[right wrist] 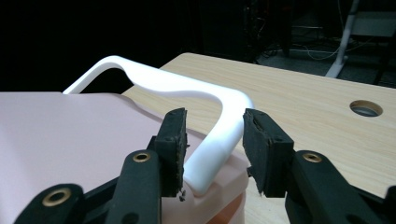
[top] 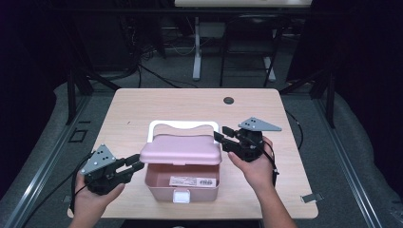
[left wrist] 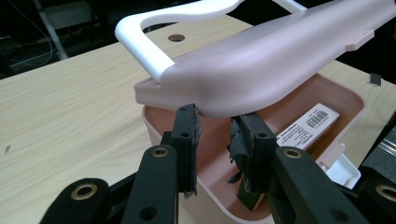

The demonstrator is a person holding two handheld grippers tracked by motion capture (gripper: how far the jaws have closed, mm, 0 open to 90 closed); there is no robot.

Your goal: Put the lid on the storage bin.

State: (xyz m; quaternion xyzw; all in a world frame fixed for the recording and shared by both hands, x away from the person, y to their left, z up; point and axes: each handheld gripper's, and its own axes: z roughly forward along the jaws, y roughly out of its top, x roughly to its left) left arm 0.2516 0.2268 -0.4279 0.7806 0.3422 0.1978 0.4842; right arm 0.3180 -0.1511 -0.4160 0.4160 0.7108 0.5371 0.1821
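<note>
The pink lidded box (top: pixel 182 183) sat at the near middle of the wooden table (top: pixel 142 102), its lid (top: pixel 181 149) raised off the rim. With nothing clamping it, the lid could have dropped or slid askew. The white handle (right wrist: pixel 219 140) passed between the right gripper (right wrist: pixel 212 140), its jaws parted and apart from it. The left gripper (left wrist: pixel 215 140) stood half open under the lid's corner, propping rather than gripping.

box (top: pixel 161 183) pink | lid (top: pixel 180 149) pink | handle (top: pixel 178 126) white | table (top: pixel 142 104) light woodgrain

Black left gripper (top: pixel 134 167), grey three-cornered plate (top: pixel 98 158), brass-ringed screw holes (left wrist: pixel 84 191)
</note>
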